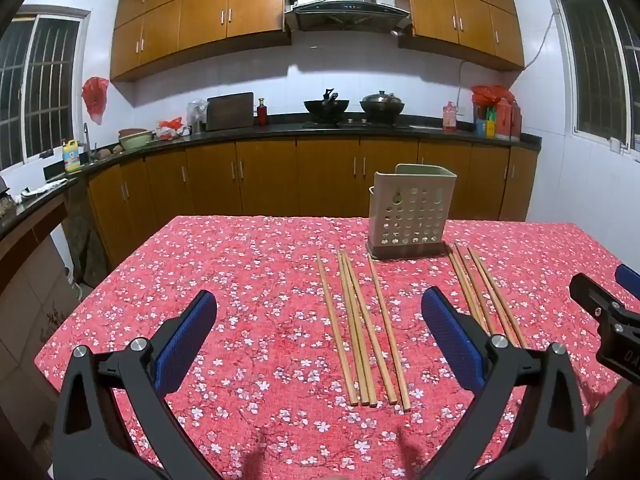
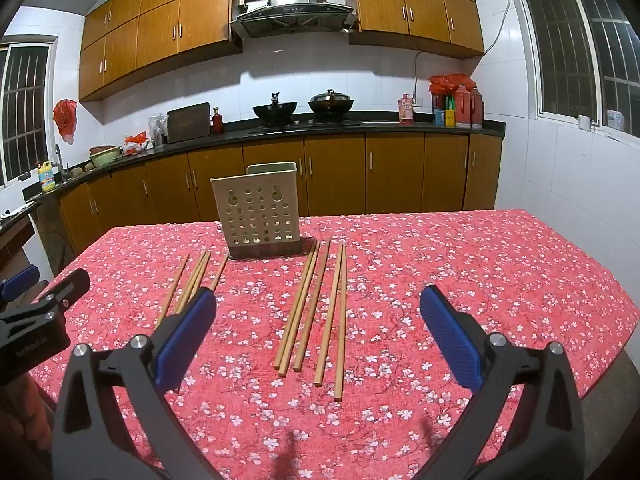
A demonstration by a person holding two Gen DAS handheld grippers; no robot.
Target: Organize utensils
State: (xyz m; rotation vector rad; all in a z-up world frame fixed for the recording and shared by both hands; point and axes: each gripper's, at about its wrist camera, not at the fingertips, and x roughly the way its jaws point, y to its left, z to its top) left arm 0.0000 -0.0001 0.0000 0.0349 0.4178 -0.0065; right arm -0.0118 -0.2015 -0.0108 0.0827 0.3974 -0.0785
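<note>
My left gripper [image 1: 318, 332] hangs above the near part of the table, both blue pads spread wide with nothing between them, and my right gripper [image 2: 318, 330] is the same: wide apart, empty, tipped a little downward toward the cloth. The chopsticks lie on the red flowered tablecloth [image 1: 248, 280] in two loose bundles, and what matters is how they run. Every stick has its long axis going from near to far, one end toward me and the other toward the perforated utensil holder [image 1: 410, 216], which stands upright at the far middle of the table. The left bundle of chopsticks [image 1: 362, 332] lies straight ahead of my left pads, in the gap between them; the right bundle of chopsticks [image 2: 316, 312] lies likewise ahead of my right pads. So each hand has its own bundle nearer, and neither needs to cross over. Since my pads close left to right and the sticks run near to far, I judge I can come down across a stick's width without turning my wrist. The holder sits between the far ends of the two bundles, just beyond them, so a lifted stick would have to be tipped upright to drop in.
</note>
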